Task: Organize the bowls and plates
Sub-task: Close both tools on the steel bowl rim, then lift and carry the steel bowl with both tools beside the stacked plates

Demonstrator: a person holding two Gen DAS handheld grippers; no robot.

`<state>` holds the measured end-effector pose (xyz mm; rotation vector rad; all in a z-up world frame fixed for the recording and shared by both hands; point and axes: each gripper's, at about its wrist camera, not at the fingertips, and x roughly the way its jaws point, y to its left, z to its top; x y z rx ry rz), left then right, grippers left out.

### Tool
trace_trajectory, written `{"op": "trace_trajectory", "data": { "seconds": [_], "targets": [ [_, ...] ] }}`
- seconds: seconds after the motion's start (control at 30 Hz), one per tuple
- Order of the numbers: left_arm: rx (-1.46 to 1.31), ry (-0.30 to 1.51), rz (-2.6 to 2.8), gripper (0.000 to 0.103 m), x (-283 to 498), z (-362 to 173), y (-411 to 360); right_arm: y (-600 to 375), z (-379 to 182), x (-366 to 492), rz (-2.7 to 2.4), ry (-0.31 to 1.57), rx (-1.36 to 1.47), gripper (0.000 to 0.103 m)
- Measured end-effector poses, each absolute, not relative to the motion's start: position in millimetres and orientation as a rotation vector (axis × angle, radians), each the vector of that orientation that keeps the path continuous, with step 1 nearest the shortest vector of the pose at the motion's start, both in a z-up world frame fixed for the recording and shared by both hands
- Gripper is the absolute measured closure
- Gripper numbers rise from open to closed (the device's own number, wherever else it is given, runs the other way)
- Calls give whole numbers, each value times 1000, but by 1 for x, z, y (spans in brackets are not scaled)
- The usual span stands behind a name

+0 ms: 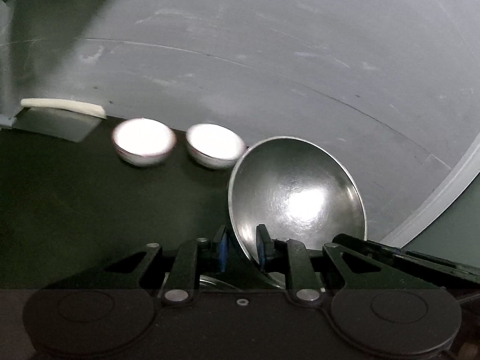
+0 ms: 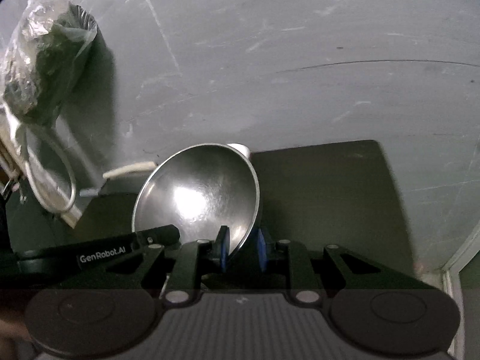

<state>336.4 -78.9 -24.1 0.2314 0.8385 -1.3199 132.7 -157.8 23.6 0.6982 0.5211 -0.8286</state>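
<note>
grey scuffed wall (image 1: 270,45) is backing a dark green counter (image 1: 75,195) in both wrist views. left gripper (image 1: 243,249) is pinching the near rim of a steel bowl (image 1: 297,198), one blue-padded finger sitting outside the rim and the other inside the hollow, jaws drawn narrow on the metal. the bowl is tilting up from the claw, its open face turning toward the camera and its far rim rising against the wall. right gripper (image 2: 241,249) is pinching the same steel bowl (image 2: 198,195) at the opposite side of the rim, again one pad inside and one outside, jaws narrow. the left gripper's black finger arm (image 2: 99,250), lettered genrobot.ai, is showing at the bowl's lower left in the right view.

beyond the bowl, two white bowls (image 1: 144,145) (image 1: 214,145) are sitting side by side on the counter near the wall, slightly apart from each other; the nearer one is lying just beside the steel rim. a cream strip (image 1: 63,106) is lying along the wall base at far left. a clear plastic bag (image 2: 45,60) with dark contents is hanging at upper left in the right view, a white cord loop (image 2: 51,180) dangling below it.
</note>
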Motion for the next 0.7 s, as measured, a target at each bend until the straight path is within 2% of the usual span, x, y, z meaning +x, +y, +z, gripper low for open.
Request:
{"op": "trace_trajectory", "data": {
  "seconds": [0.13, 0.3, 0.7],
  "targets": [
    [196, 859, -1249, 81, 270, -30, -71, -167, 21, 75, -747, 571, 650, 81],
    [192, 935, -1171, 79, 224, -36, -63, -173, 26, 38, -665, 647, 612, 81],
    [226, 1039, -1058, 77, 207, -63, -61, -192, -9, 41, -524, 778, 615, 81]
  ]
}}
